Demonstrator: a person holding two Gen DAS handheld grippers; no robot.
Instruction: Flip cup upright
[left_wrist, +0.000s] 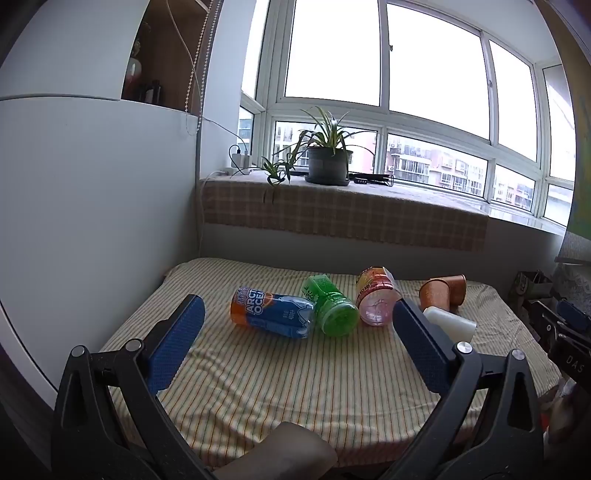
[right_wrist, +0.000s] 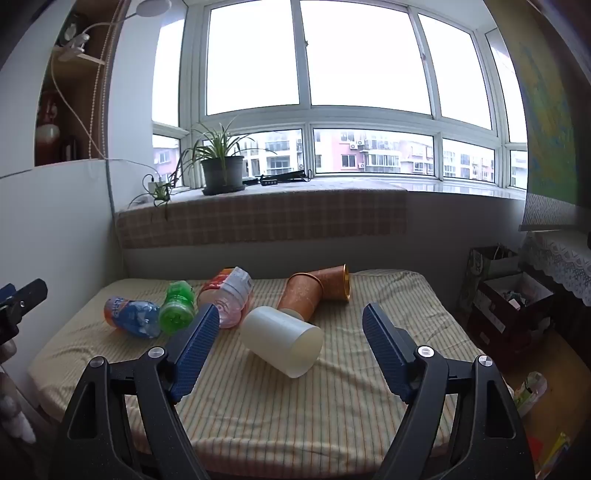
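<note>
A white translucent cup (right_wrist: 282, 341) lies on its side on the striped table (right_wrist: 295, 406), mouth toward me; it also shows in the left wrist view (left_wrist: 452, 325). Two copper cups lie behind it: one (right_wrist: 301, 295) tipped over, mouth toward me, and one (right_wrist: 334, 282) on its side with its mouth to the right. They also show in the left wrist view (left_wrist: 441, 291). My right gripper (right_wrist: 286, 317) is open, fingers either side of the white cup, short of it. My left gripper (left_wrist: 297, 312) is open and empty, facing the bottles.
Three plastic bottles lie on their sides: orange-blue (left_wrist: 273, 312), green (left_wrist: 332, 312), pink (left_wrist: 375, 301). A windowsill with a potted plant (left_wrist: 327, 162) lies behind the table. A white wall panel (left_wrist: 92, 221) stands left. Boxes and bags (right_wrist: 509, 295) sit on the floor at right.
</note>
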